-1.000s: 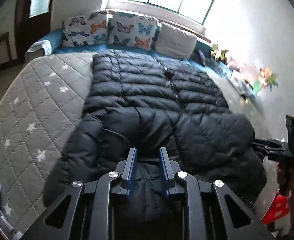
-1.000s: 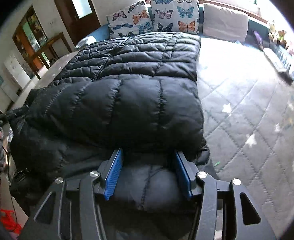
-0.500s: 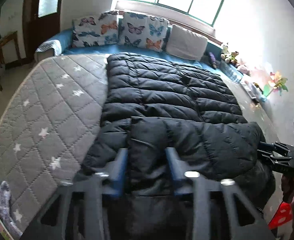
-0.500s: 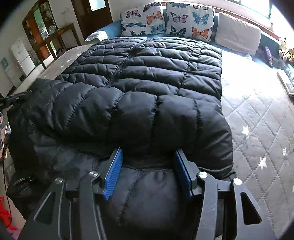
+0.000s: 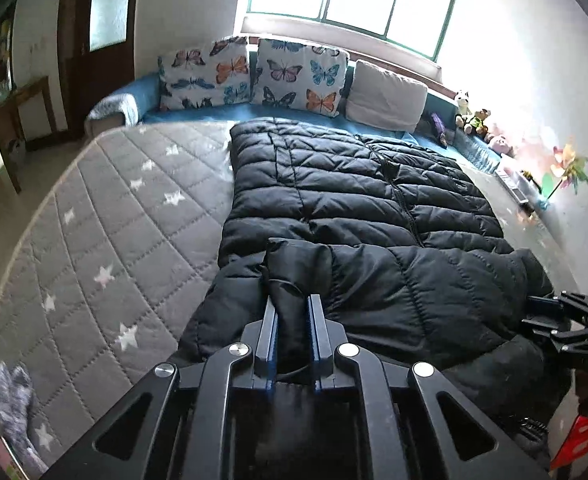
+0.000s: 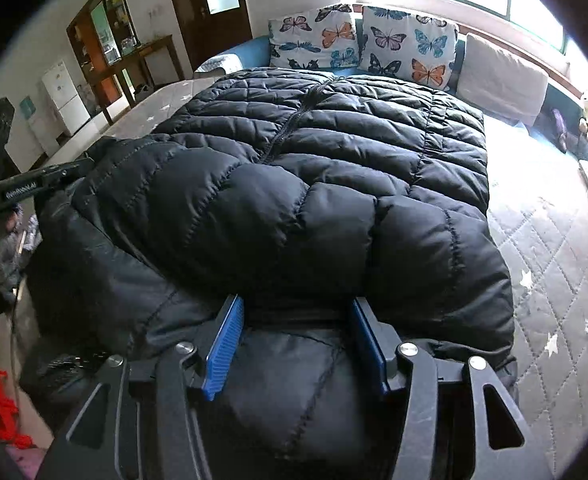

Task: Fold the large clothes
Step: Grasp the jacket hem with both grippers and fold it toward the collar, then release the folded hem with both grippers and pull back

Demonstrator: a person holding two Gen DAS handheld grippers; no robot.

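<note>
— Fabric now sits pinched in our left tool [image 5: 292, 312]: its fingers have drawn together on a bunched ridge of the black down jacket [image 5: 374, 216], where half a second ago they stood apart around loose cloth.

— And our right tool [image 6: 296, 326]?

— Unchanged. Its blue pads [image 6: 224, 350] stand wide apart, with the jacket's near hem bulging between them; we judge it is not gripping anything.

— Where does the jacket lie?

— On the bed [image 5: 106, 208], spread lengthwise toward the butterfly pillows [image 5: 254, 74], its far end stopping just short of them. The end farthest from the pillows is already turned over onto the body, making a thick rolled edge, and the tail of it hangs off the bed's near side.

— So what does the new grip mean?

— We judge one corner of the fold is secured, the other not. Lifting now would drag the puffy layer askew toward the left. We should clamp the right side first, then carry both corners together toward the pillows.
</note>
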